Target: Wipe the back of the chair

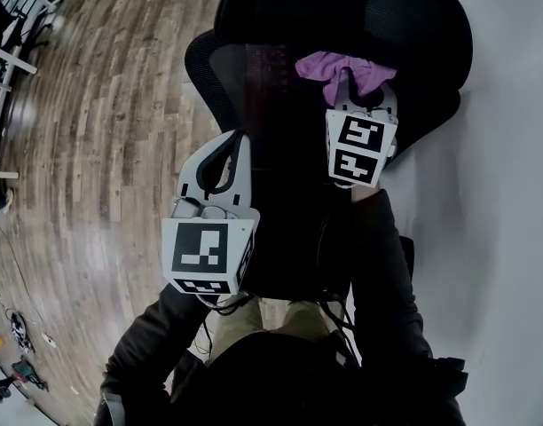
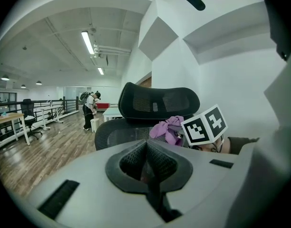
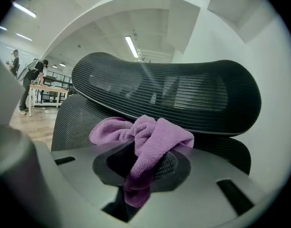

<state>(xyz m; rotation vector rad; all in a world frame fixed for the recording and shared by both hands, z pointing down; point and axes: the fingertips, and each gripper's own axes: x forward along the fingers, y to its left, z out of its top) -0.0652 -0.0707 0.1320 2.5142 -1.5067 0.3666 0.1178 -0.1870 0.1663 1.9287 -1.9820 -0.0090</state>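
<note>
Right gripper: jaws clenched on a purple cloth, which bunches out above the pads and hangs in a tail below them. The cloth sits at the upper edge of the chair's mesh backrest, just under the headrest. Contact with the mesh cannot be confirmed from either view.

Head view: the cloth lies towards the right side of the backrest, with the right gripper directly behind it.

Left gripper: jaws pressed together with nothing between them (dark pads meet along one line). In the head view it is held near the backrest's left edge, lower than the right gripper and well apart from it.

Surroundings: wood floor on the chair's left, white wall on its right. A person stands far off across the room.
</note>
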